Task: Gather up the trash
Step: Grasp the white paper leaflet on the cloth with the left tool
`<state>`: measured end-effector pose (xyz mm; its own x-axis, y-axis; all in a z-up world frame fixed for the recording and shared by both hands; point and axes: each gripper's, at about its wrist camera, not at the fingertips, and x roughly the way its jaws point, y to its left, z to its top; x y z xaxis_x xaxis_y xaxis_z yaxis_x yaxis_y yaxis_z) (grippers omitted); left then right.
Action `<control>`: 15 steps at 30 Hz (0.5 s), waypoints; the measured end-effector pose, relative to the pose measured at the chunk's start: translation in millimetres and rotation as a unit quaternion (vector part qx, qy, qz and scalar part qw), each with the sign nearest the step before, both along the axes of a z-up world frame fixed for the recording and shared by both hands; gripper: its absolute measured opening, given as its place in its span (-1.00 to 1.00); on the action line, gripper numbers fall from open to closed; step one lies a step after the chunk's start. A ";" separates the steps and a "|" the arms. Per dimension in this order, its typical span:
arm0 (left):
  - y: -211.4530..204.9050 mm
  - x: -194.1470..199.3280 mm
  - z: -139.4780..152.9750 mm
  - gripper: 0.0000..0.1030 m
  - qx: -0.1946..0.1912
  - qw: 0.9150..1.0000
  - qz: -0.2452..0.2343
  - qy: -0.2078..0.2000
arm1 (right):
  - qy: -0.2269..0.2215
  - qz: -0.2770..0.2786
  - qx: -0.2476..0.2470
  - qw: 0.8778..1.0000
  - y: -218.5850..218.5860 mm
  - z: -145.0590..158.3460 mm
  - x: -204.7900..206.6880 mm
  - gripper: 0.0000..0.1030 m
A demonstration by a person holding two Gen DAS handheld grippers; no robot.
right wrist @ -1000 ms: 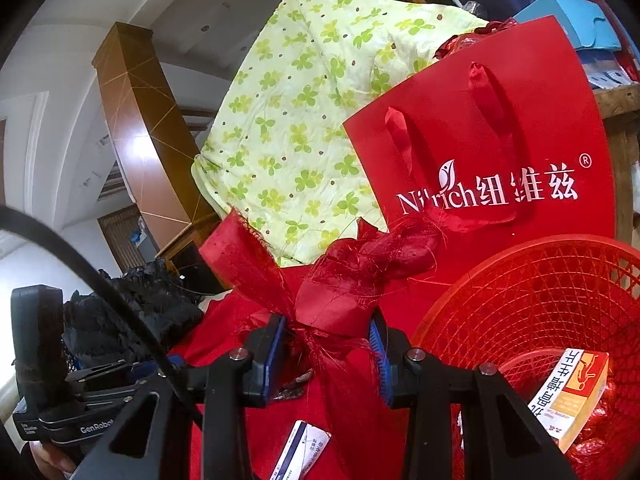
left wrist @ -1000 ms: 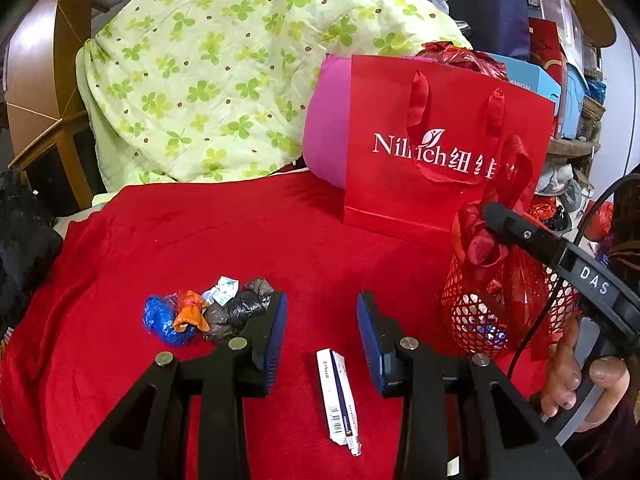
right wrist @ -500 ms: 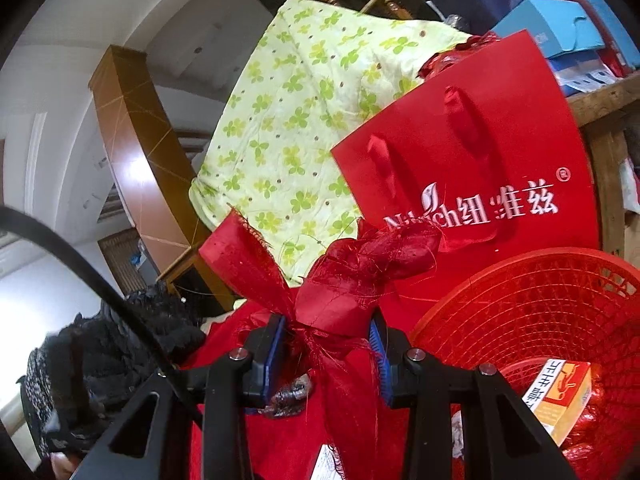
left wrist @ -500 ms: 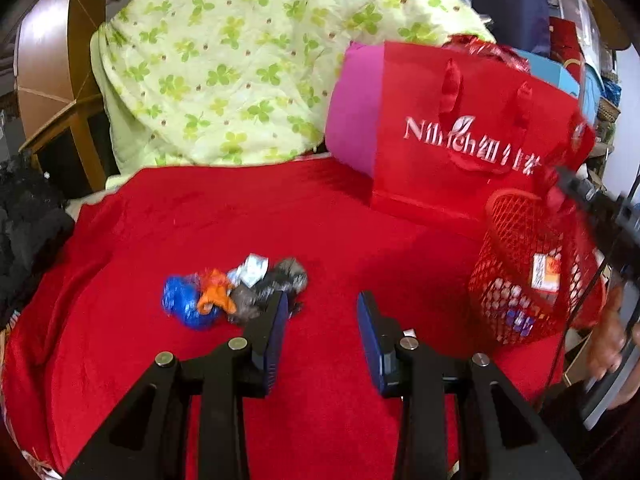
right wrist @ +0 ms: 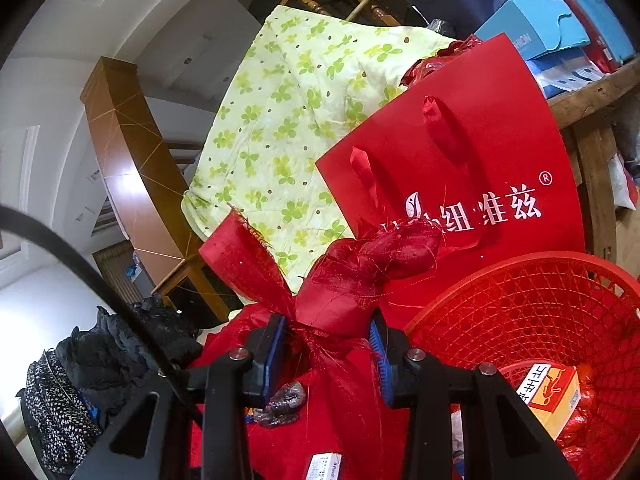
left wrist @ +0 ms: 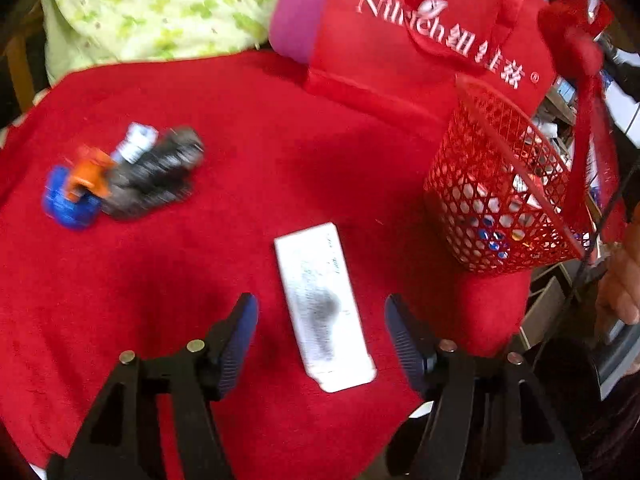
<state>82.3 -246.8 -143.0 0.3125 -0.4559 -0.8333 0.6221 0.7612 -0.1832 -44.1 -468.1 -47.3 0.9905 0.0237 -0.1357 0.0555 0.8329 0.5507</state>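
My left gripper is open above a flat white carton that lies on the red cloth between its fingers. A heap of crumpled wrappers, blue, orange, white and grey, lies to the far left. My right gripper is shut on the red ribbon handle of a red mesh basket and holds it tilted. The basket also shows in the left wrist view at the right, with several pieces of trash inside, among them an orange and white box.
A red paper gift bag stands at the back with a pink cushion beside it. A green-patterned quilt is piled behind. Dark clothing lies at the left. The cloth's edge is near the basket.
My left gripper has opened wider and moved down and forward over the white carton. The basket has swung up and tilted in my right gripper, which stays shut on the ribbon.
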 end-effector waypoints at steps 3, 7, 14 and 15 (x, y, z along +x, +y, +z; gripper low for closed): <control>-8.7 7.4 -19.4 0.30 0.004 0.999 0.005 0.038 | 0.004 -0.001 0.001 1.000 -1.0 0.1 1.9 -0.22; -15.4 15.2 -43.3 0.30 0.009 0.998 0.021 0.059 | 0.007 0.001 -0.004 1.000 1.5 -0.4 3.9 -0.22; -13.4 23.4 -46.5 -0.10 -0.008 0.998 0.031 0.061 | 0.009 0.002 -0.008 1.000 2.9 -1.2 5.2 -0.22; -13.2 27.4 -46.2 -0.10 -0.011 0.997 0.032 0.065 | 0.008 0.002 -0.008 1.000 1.1 -0.6 5.5 -0.22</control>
<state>109.7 -260.0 -189.2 0.2319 -0.4573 -0.8585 0.5427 0.7933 -0.2760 -38.6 -467.0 -47.9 0.9879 0.0259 -0.1528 0.0610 0.8416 0.5367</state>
